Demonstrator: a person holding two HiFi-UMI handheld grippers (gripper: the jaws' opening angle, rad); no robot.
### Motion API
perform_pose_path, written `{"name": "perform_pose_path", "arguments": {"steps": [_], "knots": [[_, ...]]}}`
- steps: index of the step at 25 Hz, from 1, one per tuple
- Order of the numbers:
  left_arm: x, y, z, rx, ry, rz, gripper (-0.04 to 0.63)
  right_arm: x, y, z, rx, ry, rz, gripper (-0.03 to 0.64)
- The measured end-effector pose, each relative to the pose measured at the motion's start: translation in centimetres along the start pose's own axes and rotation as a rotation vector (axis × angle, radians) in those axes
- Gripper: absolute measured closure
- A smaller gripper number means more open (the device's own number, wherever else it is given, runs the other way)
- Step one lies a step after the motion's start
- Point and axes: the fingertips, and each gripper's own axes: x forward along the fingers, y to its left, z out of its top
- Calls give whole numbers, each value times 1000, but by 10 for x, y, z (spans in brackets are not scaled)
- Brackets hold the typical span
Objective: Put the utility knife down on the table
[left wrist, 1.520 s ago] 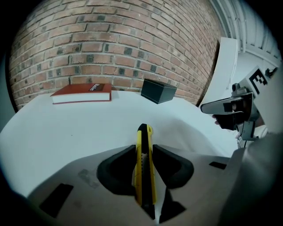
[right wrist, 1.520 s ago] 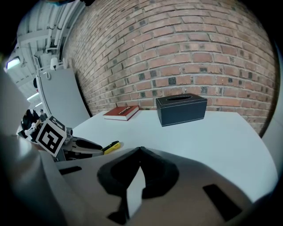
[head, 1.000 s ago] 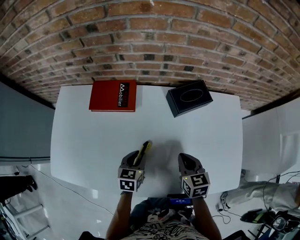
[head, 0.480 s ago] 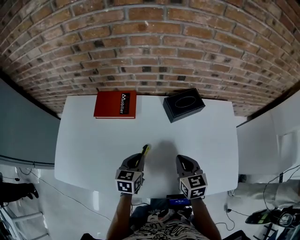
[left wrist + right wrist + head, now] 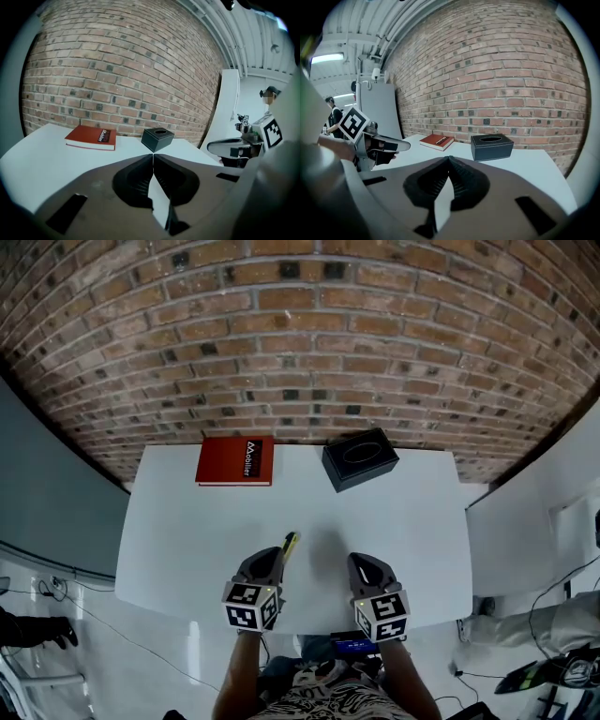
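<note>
Head view, writing: the red book [image 5: 234, 461] at the far left of the white table [image 5: 187, 540] has a black strip with white lettering, apparently "Mobilier", though it is small.
Other markings: the marker cubes [image 5: 246, 606] show black-and-white square codes and no letters. The black tissue box [image 5: 359, 457] shows no print.
Utility knife: the yellow-and-black end of the utility knife [image 5: 292, 540] shows over the table, just ahead and to the right of the left gripper's nose. The rest is hidden by that gripper, and contact between the two cannot be told.
Left gripper [image 5: 152, 157]: jaws are together at the tips. Its own view shows no knife between them, only the white tabletop below.
Right gripper [image 5: 449, 158]: jaws are together, with nothing between them.
Pose: both bare forearms reach forward. The grippers sit side by side over the table's near edge, noses toward the brick wall [image 5: 300, 343], left gripper [image 5: 269, 561] apart from right gripper [image 5: 361, 562].
</note>
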Motion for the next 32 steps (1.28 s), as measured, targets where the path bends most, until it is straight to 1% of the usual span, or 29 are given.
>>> {"name": "perform_pose_path", "arguments": {"steps": [8,13,19,32], "knots": [[-31,-10,26,31,-86,15,581,-24,12,12,-12,-49,-8,617],[-45,-14,34,36,-115,14,581,-35,22,17,-33,-72,0,617],[-52,-17,37,44,-128,9,581,-38,27,21,-44,-88,1,617],[-50,-13,36,47,-122,10,581,-35,25,20,-50,-70,-4,617]]}}
